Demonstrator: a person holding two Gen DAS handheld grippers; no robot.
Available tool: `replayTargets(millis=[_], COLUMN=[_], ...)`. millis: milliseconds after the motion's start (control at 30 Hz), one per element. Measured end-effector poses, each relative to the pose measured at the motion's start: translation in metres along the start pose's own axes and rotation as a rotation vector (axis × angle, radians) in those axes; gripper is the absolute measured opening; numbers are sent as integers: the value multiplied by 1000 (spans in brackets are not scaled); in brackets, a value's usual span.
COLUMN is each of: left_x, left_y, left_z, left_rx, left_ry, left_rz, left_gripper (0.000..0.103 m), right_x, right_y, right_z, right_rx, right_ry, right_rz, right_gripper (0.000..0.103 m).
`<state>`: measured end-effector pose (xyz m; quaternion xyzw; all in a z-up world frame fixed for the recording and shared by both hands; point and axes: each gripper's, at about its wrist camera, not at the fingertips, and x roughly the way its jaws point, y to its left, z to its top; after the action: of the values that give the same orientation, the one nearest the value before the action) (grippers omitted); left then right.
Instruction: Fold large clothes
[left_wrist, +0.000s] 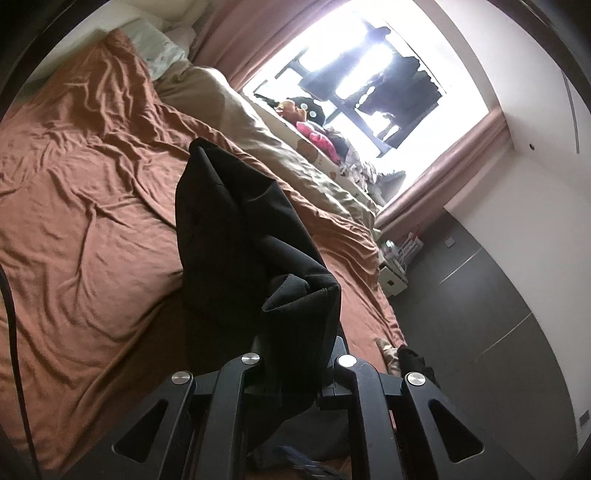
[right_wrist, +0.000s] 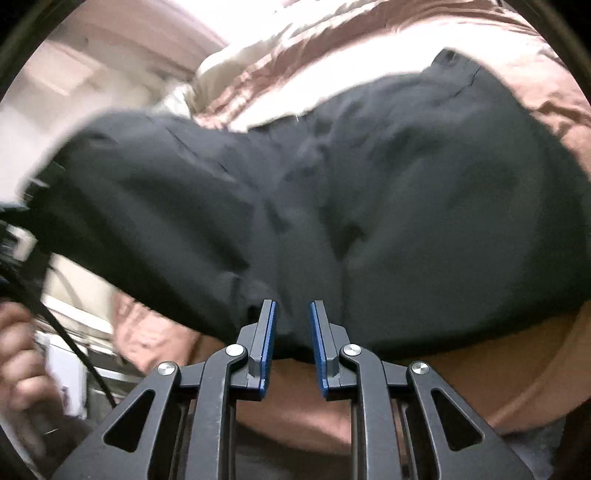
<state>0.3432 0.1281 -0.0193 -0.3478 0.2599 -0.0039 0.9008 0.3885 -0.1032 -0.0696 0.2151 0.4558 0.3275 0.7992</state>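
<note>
A large black garment (left_wrist: 236, 229) hangs from my left gripper (left_wrist: 295, 343), which is shut on a bunched edge of it and holds it lifted above the rust-brown bed sheet (left_wrist: 92, 184). The fabric hides the left fingertips. In the right wrist view the same black garment (right_wrist: 369, 192) spreads wide across the bed, blurred by motion. My right gripper (right_wrist: 292, 310) has its blue-padded fingers (right_wrist: 271, 332) slightly apart with a fold of the garment's near edge between them; whether they clamp it is not clear.
A beige duvet (left_wrist: 258, 125) and pillows (left_wrist: 159, 48) lie along the bed's far side by a bright window with pink curtains (left_wrist: 236, 40). Dark wardrobe doors (left_wrist: 480, 295) stand to the right. A hand and cable (right_wrist: 26, 354) show at left.
</note>
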Motion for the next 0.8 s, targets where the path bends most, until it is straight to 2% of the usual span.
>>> replayTargets(millis=[67, 133, 200, 367, 567, 700, 800], left_x=[4, 9, 12, 29, 66, 104, 138], left_y=[-5, -11, -18, -42, -78, -98, -108], left_z=[0, -2, -3, -8, -31, -61, -96], left_rx=[6, 13, 20, 46, 107, 136, 168], left_ry=[7, 14, 20, 44, 114, 201, 300], left_rz=[-1, -5, -10, -31, -59, -80, -77], left_gripper=[10, 10, 10, 10, 10, 10, 11], right_x=[-31, -65, -95, -146, -177, -189, -188], right_y=[-10, -23, -36, -87, -147, -171, -175], right_z=[2, 0, -2, -14, -37, -49, -47], right_rx=[10, 21, 26, 93, 212, 259, 273], right_ry=[-46, -120, -197, -278, -319, -316, -312], right_rz=[30, 37, 6, -50, -85, -110, -124], right_gripper=[27, 57, 64, 64, 64, 64, 64])
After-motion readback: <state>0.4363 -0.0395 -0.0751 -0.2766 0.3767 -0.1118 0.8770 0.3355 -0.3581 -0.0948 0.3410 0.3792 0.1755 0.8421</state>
